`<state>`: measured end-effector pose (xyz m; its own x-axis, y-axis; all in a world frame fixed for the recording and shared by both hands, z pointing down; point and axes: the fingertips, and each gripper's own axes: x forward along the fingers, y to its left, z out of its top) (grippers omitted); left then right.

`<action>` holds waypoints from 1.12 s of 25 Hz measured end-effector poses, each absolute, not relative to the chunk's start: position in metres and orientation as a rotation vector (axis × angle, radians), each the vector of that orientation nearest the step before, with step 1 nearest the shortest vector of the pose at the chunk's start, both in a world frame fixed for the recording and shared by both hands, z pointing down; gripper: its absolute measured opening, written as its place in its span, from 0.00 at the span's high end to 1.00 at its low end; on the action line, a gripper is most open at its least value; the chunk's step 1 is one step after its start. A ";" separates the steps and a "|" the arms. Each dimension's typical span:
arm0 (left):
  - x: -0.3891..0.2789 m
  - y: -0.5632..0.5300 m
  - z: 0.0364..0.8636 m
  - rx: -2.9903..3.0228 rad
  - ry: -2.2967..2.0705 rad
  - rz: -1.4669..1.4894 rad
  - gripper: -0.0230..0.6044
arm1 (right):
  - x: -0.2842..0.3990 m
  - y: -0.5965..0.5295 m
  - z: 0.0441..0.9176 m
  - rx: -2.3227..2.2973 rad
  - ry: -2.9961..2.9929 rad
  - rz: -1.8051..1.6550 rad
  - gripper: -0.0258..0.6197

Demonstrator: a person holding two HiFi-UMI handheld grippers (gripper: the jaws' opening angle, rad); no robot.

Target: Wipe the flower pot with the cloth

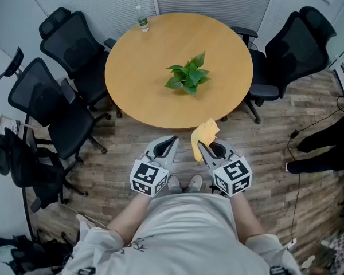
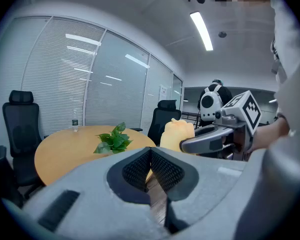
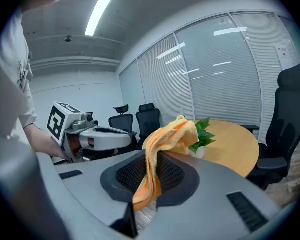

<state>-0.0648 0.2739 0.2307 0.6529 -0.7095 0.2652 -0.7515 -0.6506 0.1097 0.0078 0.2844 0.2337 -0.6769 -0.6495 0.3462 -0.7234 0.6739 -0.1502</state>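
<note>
A small leafy plant in a white flower pot (image 1: 188,79) (image 2: 113,141) (image 3: 203,137) stands near the middle of the round wooden table (image 1: 143,90). My right gripper (image 1: 202,146) (image 3: 149,160) is shut on a yellow-orange cloth (image 1: 203,135) (image 3: 166,143) (image 2: 176,134), which folds up over the jaws and hangs down between them. My left gripper (image 1: 171,142) (image 2: 150,154) is shut with nothing in it. Both grippers hover side by side over the floor, just short of the table's near edge.
Black office chairs stand round the table: two at the left (image 1: 51,107), one at the right (image 1: 292,56). A clear water bottle (image 1: 141,16) stands at the table's far edge. Another person's dark legs (image 1: 327,148) and cables lie on the floor at the right.
</note>
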 end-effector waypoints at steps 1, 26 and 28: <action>-0.064 0.274 0.231 2.659 -1.194 0.294 0.95 | 0.009 0.285 0.234 1.100 -2.626 0.403 0.89; -0.024 0.285 0.237 2.637 -1.263 0.264 0.95 | 0.049 0.297 0.246 1.029 -2.666 0.395 0.89; -0.022 0.282 0.237 2.643 -1.261 0.261 0.95 | 0.051 0.292 0.246 1.036 -2.675 0.395 0.89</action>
